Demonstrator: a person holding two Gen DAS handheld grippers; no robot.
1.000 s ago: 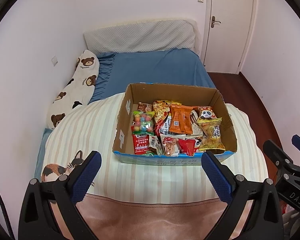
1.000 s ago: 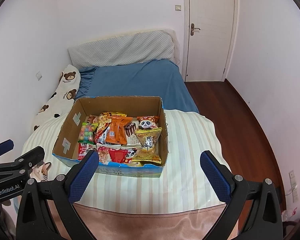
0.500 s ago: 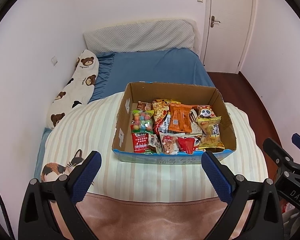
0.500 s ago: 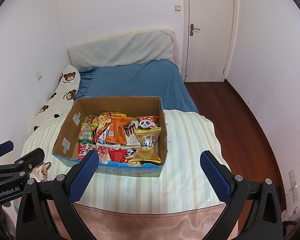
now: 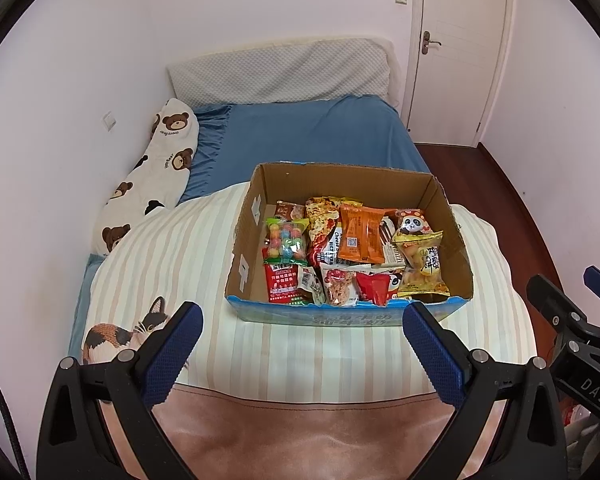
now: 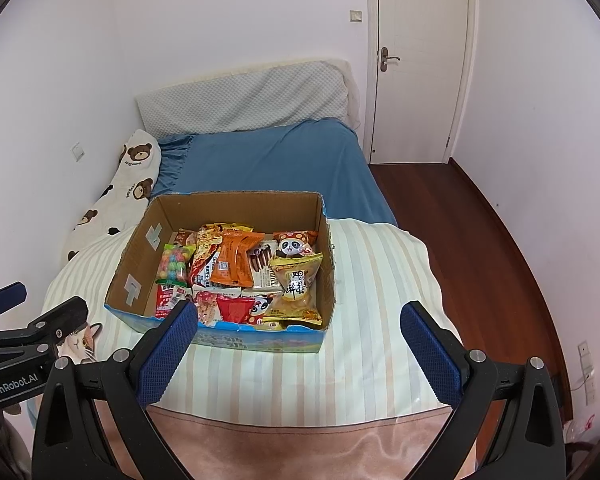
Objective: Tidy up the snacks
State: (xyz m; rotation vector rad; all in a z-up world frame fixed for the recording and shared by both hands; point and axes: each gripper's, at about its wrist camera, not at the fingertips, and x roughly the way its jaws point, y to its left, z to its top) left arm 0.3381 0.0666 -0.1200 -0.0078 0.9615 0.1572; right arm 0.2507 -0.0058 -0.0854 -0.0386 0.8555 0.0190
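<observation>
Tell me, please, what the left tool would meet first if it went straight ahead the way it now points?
Probably the cardboard box: the open left tool points at its blue front wall, low on the striped duvet. Only bare duvet lies between, though depth is hard to judge, so it might brush the duvet first.

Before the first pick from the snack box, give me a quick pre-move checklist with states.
1. Left hand-held gripper open, nothing held: ok.
2. Right hand-held gripper open, nothing held: ok.
3. Cardboard box open-topped, snacks exposed: ok.
4. Orange packet on top of the pile, unobstructed: ok.
5. Box seated flat on the striped quilt: cannot tell, soft surface.
6. Destination for sorted snacks in view: not ok.
</observation>
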